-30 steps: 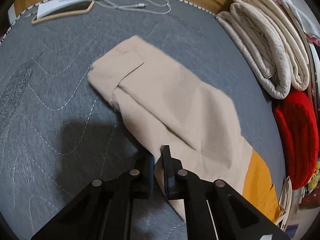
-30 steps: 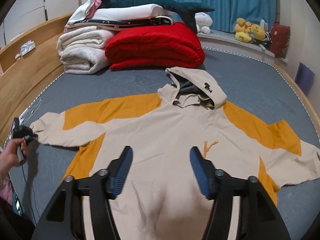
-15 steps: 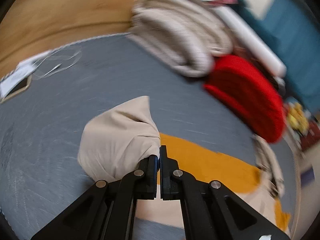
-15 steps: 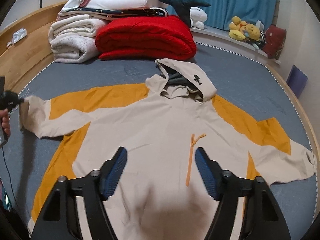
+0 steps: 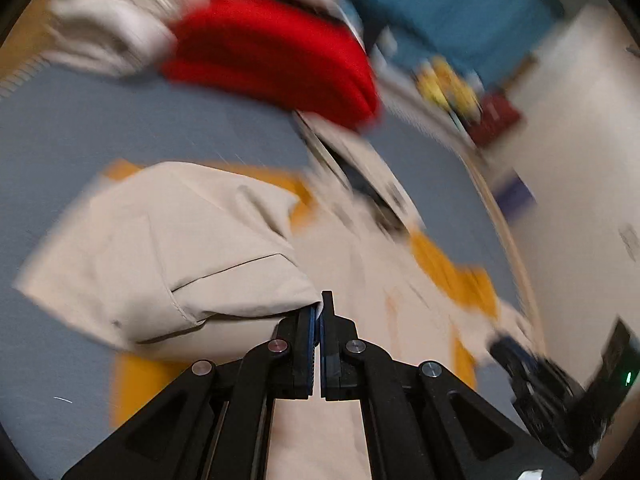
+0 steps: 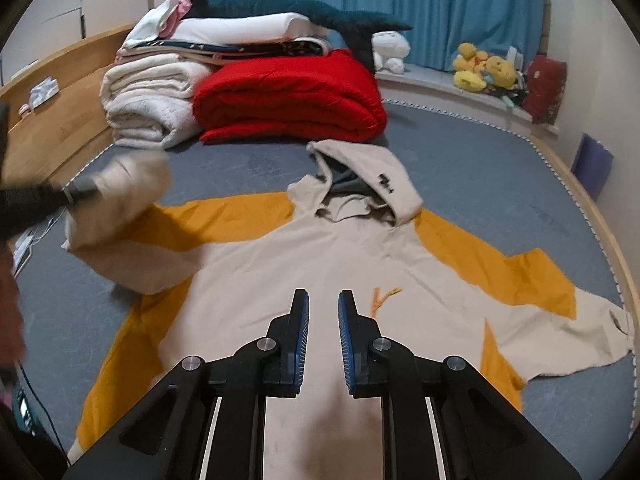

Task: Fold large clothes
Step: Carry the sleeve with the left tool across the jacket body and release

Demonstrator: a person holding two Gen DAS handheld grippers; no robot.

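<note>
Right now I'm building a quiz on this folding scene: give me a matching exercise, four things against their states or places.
Things:
1. beige sleeve of the beige-and-orange hooded jacket
2. beige hood
3. folded red quilt
4. right gripper

States or places:
A. stacked at the far end of the grey bed, beside rolled white blankets
B. pinched in the shut left gripper, lifted over the jacket
C. jaws just closing, nothing between them, above the jacket's front
D. lying flat, pointing towards the quilt

Pairs: 1-B, 2-D, 3-A, 4-C
</note>
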